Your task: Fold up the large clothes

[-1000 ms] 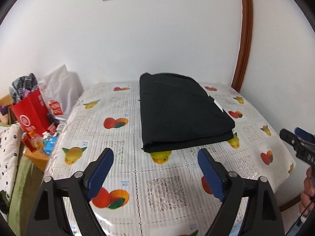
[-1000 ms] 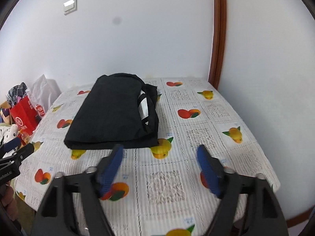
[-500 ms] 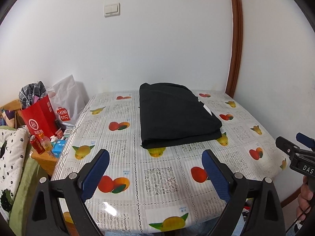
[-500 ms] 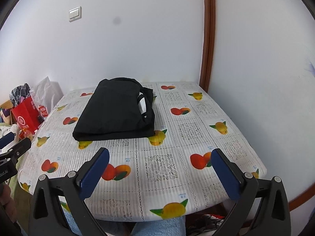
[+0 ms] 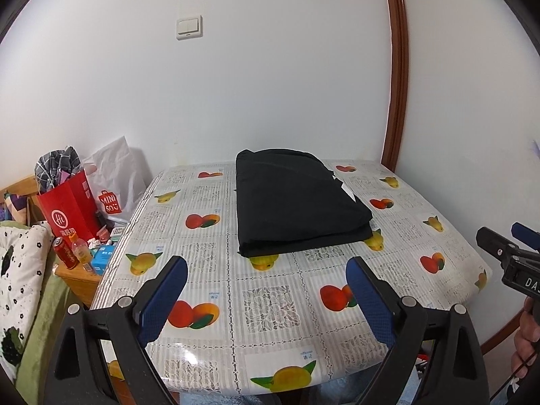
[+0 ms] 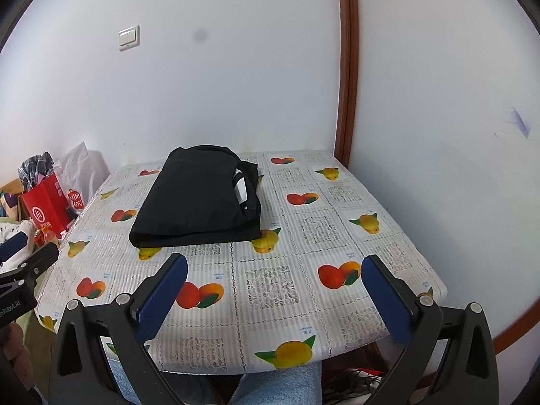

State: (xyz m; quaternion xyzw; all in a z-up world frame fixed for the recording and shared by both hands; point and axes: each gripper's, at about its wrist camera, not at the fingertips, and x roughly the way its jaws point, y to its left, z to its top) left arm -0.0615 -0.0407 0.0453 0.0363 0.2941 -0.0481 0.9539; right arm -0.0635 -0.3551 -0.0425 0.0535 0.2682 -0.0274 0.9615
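Observation:
A black garment (image 5: 293,202) lies folded into a thick rectangle at the far middle of the table (image 5: 270,307); the right wrist view (image 6: 199,199) shows a white label at its right fold. My left gripper (image 5: 266,297) is open and empty, held back above the table's near edge. My right gripper (image 6: 275,295) is also open and empty, back above the near edge. Each gripper shows at the side of the other's view: the right one (image 5: 506,246) and the left one (image 6: 23,263).
The table carries a fruit-print cloth and stands in a corner of white walls with a brown door frame (image 5: 395,101). To its left are a red paper bag (image 5: 67,209), a white Miniso bag (image 5: 114,182), a can and a bottle (image 5: 72,251) on a low wooden stand.
Both grippers have pulled back and up from the folded garment, which now looks smaller and farther. The right gripper's jaws have opened wider. The garment has not moved.

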